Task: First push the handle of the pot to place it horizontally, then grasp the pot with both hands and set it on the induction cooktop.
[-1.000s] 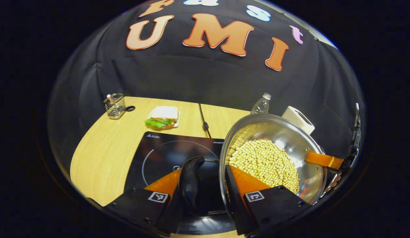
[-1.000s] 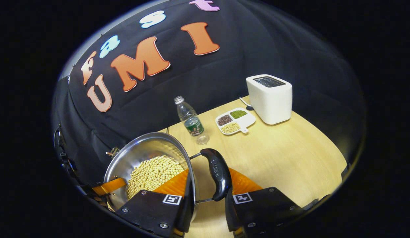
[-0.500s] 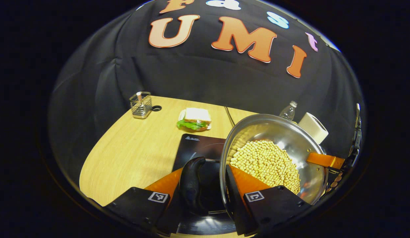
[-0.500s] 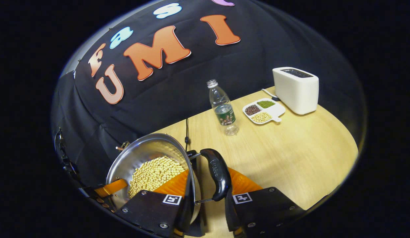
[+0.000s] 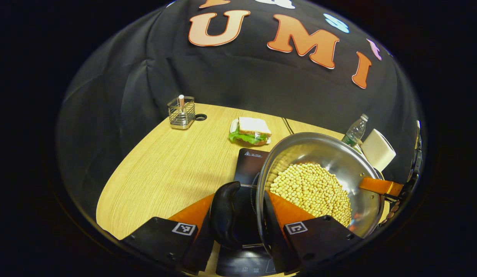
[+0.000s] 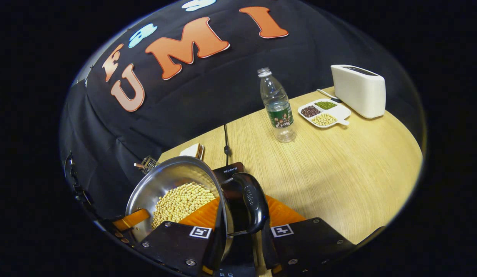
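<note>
Pot (image 5: 338, 161) of beans over cooktop (image 5: 250, 165), each hand-held gripper (image 5: 244, 231) (image 6: 238, 234) seemingly clamped on rim and handle.

The pot (image 5: 319, 169) is up over the near part of the table (image 5: 165, 173), with beans (image 5: 309, 190) in it. The cooktop (image 5: 250, 171) lies flat under it. Far behind the cooktop sits a sandwich (image 5: 252, 130). Far to the left stands a wire basket (image 5: 181, 112). To the right stand a bottle (image 6: 277, 105), then a tray (image 6: 325, 113), then a toaster (image 6: 358, 90) farthest right.
</note>
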The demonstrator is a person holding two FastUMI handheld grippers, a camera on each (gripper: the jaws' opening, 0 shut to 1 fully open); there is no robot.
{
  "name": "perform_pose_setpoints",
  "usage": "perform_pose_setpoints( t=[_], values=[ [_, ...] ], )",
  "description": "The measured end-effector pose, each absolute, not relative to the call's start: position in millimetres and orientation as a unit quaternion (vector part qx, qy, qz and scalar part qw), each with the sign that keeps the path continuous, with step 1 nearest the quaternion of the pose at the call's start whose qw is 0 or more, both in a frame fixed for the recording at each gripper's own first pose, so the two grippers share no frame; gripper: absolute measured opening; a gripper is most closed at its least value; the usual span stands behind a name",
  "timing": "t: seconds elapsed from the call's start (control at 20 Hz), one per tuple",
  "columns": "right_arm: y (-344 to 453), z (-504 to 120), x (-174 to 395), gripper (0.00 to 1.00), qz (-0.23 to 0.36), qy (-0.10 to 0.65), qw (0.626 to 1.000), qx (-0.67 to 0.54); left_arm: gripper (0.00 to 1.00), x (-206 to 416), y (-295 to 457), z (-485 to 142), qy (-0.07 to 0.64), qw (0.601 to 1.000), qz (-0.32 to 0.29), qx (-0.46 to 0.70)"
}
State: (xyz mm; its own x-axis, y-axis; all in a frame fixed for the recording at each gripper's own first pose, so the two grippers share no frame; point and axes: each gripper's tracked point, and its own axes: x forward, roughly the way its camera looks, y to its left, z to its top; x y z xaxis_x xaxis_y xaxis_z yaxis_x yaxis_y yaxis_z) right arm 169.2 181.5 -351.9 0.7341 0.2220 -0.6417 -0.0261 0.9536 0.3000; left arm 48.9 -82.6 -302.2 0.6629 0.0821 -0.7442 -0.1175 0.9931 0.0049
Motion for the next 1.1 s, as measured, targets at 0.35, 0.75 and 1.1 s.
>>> perform_pose_setpoints(
  t=[0.35,0.75,1.1],
  values=[
    [186.0,-371.9,172.3,0.42,0.065,0.378,0.913,0.139,0.7,52.6,-85.3,-302.3,0.412,0.909,0.053,-0.017],
    [184.0,-360.4,176.2,0.46,0.073,0.35,0.926,0.125,0.75,58.7,-78.5,-274.0,0.387,0.921,0.05,0.013],
    [122.1,-281.7,165.1,0.97,0.059,0.25,0.966,0.031,0.99,48.9,-85.9,-153.0,0.256,0.962,0.081,0.044]
  ],
)
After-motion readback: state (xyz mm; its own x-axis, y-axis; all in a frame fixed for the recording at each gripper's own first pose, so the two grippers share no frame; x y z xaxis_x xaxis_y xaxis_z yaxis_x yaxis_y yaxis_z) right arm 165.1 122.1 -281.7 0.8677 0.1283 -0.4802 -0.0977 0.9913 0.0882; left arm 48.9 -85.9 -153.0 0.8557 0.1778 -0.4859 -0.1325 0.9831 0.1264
